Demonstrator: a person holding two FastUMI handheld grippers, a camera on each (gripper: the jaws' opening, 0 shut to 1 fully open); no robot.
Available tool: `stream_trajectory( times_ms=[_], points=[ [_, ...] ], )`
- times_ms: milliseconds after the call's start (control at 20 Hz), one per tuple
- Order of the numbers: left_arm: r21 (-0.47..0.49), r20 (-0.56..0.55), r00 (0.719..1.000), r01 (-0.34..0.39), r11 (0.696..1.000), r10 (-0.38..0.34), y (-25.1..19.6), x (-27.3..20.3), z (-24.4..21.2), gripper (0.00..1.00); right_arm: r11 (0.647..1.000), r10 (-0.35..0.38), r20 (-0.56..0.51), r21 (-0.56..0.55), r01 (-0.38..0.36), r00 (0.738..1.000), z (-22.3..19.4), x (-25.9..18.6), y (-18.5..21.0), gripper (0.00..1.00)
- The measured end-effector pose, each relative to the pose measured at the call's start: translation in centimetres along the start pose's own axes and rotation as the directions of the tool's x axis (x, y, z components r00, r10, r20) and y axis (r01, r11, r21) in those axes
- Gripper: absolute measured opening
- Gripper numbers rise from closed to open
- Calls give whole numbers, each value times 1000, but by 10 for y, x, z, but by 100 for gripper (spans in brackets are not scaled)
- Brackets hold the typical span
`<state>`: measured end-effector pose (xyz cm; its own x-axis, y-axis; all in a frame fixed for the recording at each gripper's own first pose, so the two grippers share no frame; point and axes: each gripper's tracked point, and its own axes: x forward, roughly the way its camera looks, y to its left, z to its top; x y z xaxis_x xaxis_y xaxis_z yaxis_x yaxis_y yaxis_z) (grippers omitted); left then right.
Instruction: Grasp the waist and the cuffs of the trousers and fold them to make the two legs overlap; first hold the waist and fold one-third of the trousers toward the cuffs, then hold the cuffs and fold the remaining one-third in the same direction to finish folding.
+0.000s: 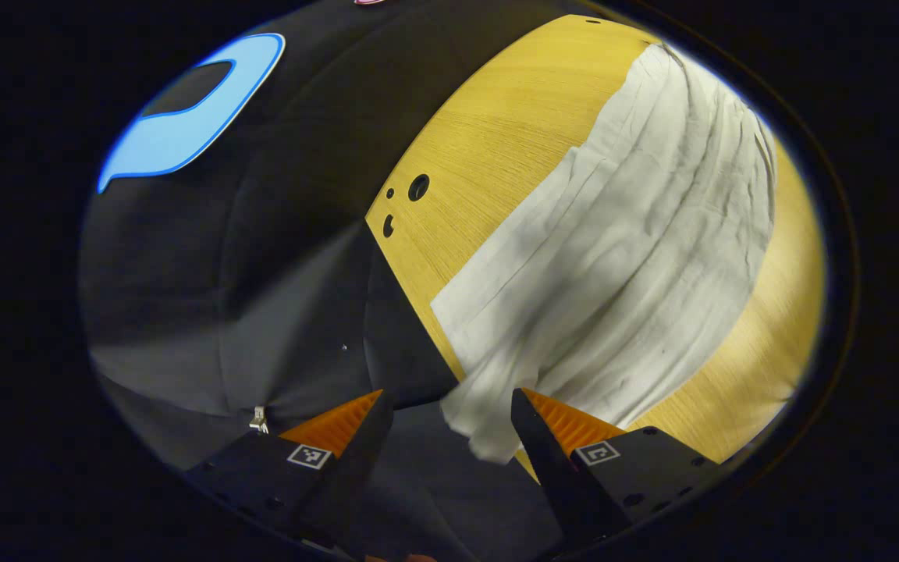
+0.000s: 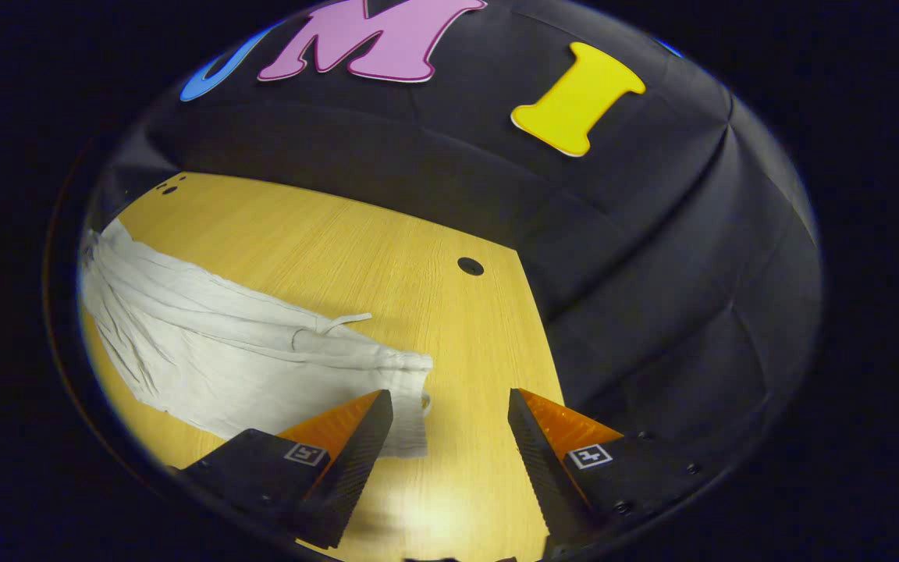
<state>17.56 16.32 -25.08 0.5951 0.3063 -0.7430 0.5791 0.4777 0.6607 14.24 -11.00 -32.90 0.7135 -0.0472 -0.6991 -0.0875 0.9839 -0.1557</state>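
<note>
The trousers (image 1: 621, 257) lie lengthwise on the bench (image 2: 387, 257). The left gripper (image 1: 449, 414), wide open and empty, hovers at the cuffs (image 1: 488, 425) hanging off the bench's edge; the right gripper (image 2: 449, 414), equally open and empty, sits just beside the waist (image 2: 406, 390).

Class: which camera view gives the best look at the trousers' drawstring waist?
The right gripper view: the waist lies flat on the table, its drawstring visible, just ahead of the open hand-held gripper. The left gripper view shows the trousers lengthwise, from the cuff end.
</note>
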Motion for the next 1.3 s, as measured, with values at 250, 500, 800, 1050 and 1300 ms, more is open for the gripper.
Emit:
stream_trajectory(
  times_ms=[250, 500, 800, 1050, 1300],
  points=[
    [-241, 43, 999, -7, 971, 18, -10, -35, -26, 96, 953, 64, -32, 297, -52, 997, -33, -12, 32, 95],
    [-545, 146, 989, 86, 834, -7, -49, -58, -20, 96, 857, 122, -25, 507, -93, 992, -46, -5, 56, 96],
    [-814, 245, 969, 221, 538, -27, -72, -52, -9, 97, 696, 140, -64, 716, -52, 988, -60, 2, 61, 96],
    [-889, 314, 948, 314, 333, -55, -91, -55, 7, 98, 622, 146, -93, 783, -18, 985, -68, 23, 68, 96],
    [-929, 336, 939, 343, 141, -69, -111, -59, 11, 98, 618, 119, -133, 786, 32, 984, -69, 47, 71, 96]
  ],
)
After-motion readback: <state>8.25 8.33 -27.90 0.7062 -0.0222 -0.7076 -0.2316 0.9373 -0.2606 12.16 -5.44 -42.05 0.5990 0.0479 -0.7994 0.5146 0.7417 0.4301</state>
